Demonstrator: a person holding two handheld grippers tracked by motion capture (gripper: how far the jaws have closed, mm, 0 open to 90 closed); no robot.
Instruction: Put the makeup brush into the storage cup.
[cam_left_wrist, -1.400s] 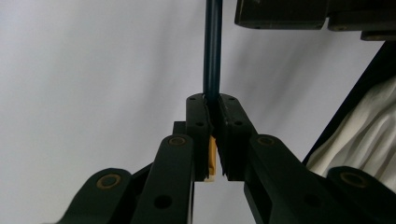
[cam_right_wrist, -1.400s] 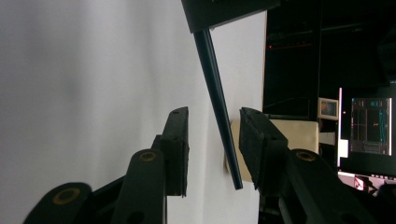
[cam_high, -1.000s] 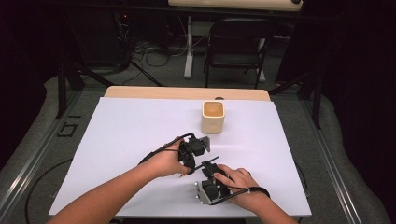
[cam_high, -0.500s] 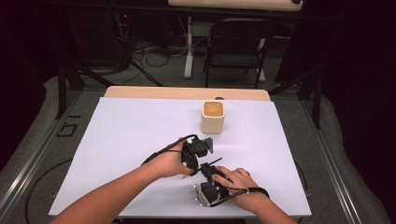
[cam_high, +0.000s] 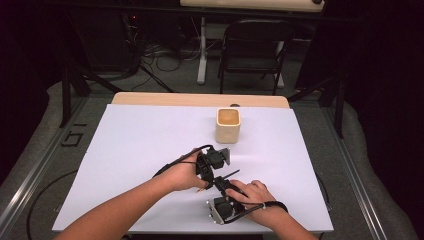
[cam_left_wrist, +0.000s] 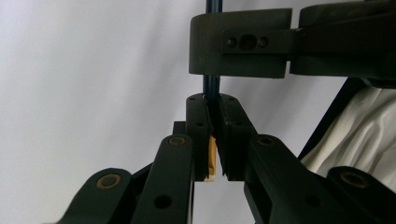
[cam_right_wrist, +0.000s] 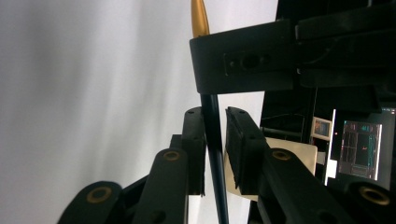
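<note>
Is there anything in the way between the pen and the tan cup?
No, nothing visible. The pen is clamped in the left gripper, near the front of the white table. The stretch of table from there to the cup is bare.

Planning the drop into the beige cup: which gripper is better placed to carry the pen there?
Left, probably: the left gripper is shut on the pen and sits nearer the cup. The right gripper has just been closing around it, with a gap at one pad.
</note>
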